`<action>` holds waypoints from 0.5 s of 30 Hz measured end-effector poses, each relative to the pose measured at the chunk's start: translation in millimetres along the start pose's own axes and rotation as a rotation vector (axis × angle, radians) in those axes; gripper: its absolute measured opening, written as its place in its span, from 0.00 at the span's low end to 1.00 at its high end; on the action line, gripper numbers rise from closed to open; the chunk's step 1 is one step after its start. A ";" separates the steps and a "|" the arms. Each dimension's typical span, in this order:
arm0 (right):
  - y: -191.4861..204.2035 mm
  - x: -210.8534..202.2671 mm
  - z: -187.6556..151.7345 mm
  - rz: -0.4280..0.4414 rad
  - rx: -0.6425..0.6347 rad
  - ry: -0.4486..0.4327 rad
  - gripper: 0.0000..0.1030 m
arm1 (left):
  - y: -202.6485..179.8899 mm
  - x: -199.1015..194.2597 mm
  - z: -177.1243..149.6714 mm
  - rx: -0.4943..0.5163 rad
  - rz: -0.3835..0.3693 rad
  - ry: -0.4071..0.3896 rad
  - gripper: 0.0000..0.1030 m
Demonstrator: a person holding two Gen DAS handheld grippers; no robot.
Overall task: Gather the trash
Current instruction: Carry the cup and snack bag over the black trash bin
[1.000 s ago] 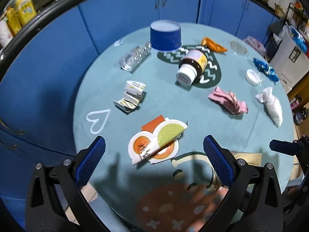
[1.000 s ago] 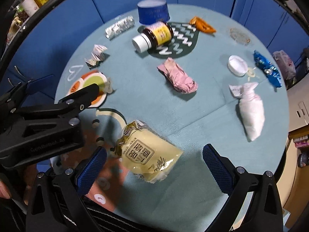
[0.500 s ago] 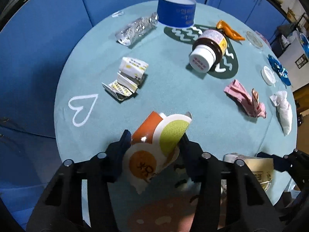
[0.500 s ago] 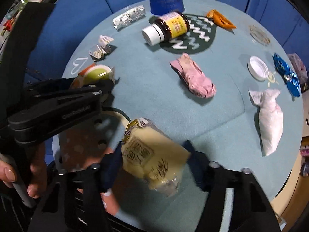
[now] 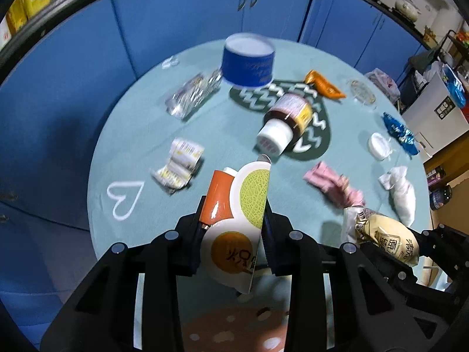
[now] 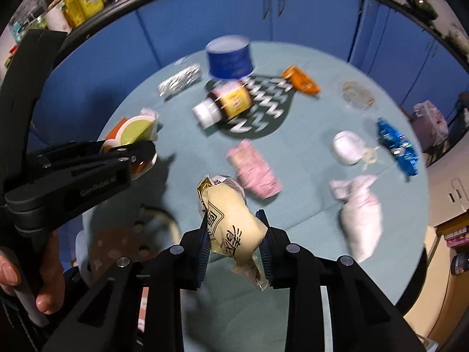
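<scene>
**Round table under a teal cloth, litter scattered across it**

A round table wears a teal cloth printed with a white heart outline and a dark patch with white zigzags. A blue tub stands at the far side. Beside it lies a crumpled silver foil pack. A brown bottle with a white cap lies on its side on the zigzag patch. Folded paper leaflets rest near the heart. Toward the other edge lie an orange wrapper, a clear round lid, a blue wrapper, a white cap, a crumpled pink wrapper and a white bag.
</scene>
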State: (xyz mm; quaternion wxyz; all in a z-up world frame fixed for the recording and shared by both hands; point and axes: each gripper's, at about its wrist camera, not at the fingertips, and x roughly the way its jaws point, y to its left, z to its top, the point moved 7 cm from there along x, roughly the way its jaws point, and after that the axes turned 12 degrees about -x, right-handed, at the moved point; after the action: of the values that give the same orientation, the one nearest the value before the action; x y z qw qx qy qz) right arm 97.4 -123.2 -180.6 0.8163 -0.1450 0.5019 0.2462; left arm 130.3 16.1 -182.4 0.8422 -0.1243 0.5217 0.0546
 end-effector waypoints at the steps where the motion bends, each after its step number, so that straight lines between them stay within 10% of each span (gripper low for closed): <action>1: -5.6 -2.4 1.6 -0.012 0.009 -0.012 0.28 | -5.5 -1.8 1.9 0.008 -0.003 -0.009 0.33; 15: -104.7 -45.0 -10.0 -0.120 0.195 -0.124 0.28 | -113.5 -17.2 16.1 0.195 -0.053 -0.080 0.33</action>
State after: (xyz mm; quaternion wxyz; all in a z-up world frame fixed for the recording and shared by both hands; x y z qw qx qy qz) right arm 130.4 -227.2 -146.2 0.8693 -0.0790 0.4624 0.1557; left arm 161.6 -88.3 -143.0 0.8717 -0.0533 0.4869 -0.0136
